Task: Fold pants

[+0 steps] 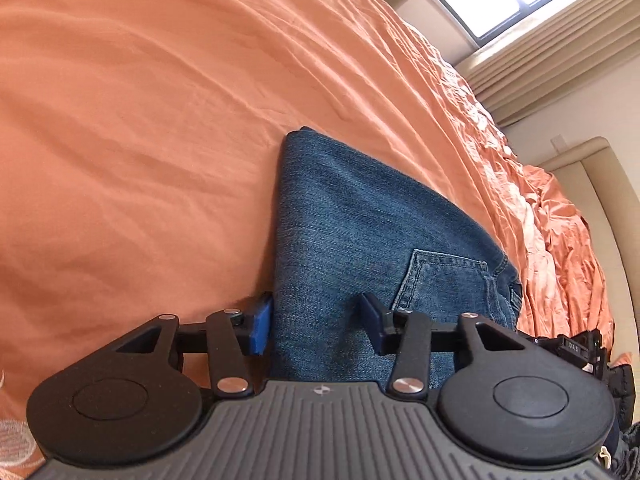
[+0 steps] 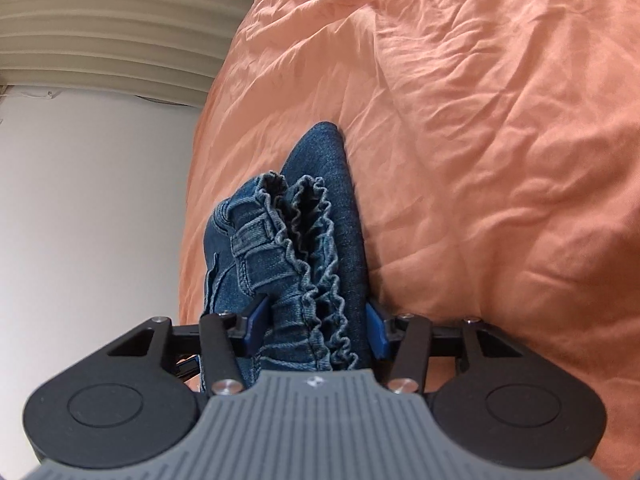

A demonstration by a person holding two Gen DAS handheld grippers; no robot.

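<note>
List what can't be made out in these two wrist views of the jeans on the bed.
- Left wrist view: the near end of the jeans is hidden under the left hand-held gripper; whether its pads press the denim is unclear.
- Right wrist view: the waistband runs under the right hand-held gripper; the grip is unclear.
- Both views: the frame edges cut off the orange bedcover.

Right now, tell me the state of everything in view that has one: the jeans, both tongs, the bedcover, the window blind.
Jeans: folded into a thick bundle, lying on the bed.
Left tongs: jaws astride the bundle's plain end; whether the pads press, unclear.
Right tongs: jaws astride the gathered waistband; grip unclear.
Bedcover: spread out, wrinkled.
Window blind: raised partway, glass uncovered above.
</note>
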